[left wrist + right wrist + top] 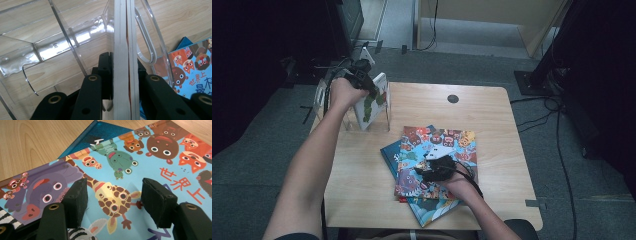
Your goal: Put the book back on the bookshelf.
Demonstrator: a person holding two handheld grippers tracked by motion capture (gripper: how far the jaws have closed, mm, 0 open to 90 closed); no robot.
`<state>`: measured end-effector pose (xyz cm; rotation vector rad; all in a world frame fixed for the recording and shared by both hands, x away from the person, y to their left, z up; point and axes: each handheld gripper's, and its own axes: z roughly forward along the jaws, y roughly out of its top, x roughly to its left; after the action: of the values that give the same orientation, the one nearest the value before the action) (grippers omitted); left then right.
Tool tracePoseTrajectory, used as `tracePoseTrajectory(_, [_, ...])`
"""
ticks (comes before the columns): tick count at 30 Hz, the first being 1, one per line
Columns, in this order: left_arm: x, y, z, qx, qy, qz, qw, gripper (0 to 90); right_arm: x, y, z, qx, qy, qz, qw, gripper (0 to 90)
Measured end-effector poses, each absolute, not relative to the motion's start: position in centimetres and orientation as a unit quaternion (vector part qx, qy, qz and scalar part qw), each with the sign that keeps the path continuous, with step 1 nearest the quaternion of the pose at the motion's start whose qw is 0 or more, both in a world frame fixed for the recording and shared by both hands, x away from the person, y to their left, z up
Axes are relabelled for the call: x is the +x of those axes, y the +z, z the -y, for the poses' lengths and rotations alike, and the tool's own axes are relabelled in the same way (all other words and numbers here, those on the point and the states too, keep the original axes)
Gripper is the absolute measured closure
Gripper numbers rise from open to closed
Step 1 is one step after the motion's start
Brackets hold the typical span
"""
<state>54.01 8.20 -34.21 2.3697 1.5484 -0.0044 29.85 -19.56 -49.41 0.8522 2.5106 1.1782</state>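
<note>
Nearest, at the table's [362, 200] near right: right gripper [430, 162], jaws spread apart and grasping nothing, resting over the animal picture book [439, 145], pads [76, 200] just above its cover. That book tops a stack; a dark blue book [390, 155] pokes out beneath on the left. Farther, at the far left corner: clear acrylic holder [379, 120], standing on the tabletop. Within it, a white-covered book [372, 102], upright and slightly tilted, clamped edge-on between the jaws of the left gripper [122, 75].
</note>
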Motion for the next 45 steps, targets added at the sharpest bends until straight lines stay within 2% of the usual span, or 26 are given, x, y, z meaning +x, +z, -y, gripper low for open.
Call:
tracePoseTrajectory(31, [54.8, -35.3, -7.5, 0.836, -0.003, -0.532, 0.136, 75.1, 29.9, -49.4, 19.6, 0.290, 0.404, -0.859, 0.119, 38.4])
tracePoseTrajectory(37, [54.7, -35.0, -7.5, 0.833, -0.001, -0.529, 0.161, 76.1, 29.9, -49.4, 19.6, 0.290, 0.404, -0.859, 0.119, 38.4])
tracePoseTrajectory(41, [54.5, -34.9, -7.5, 0.839, 0.011, -0.520, 0.160, 73.9, 29.9, -49.4, 19.6, 0.290, 0.404, -0.859, 0.119, 38.4])
tracePoseTrajectory(45, [54.4, -34.2, -7.9, 0.834, 0.025, -0.520, 0.183, 68.6, 29.9, -49.4, 19.6, 0.290, 0.404, -0.859, 0.119, 38.4])
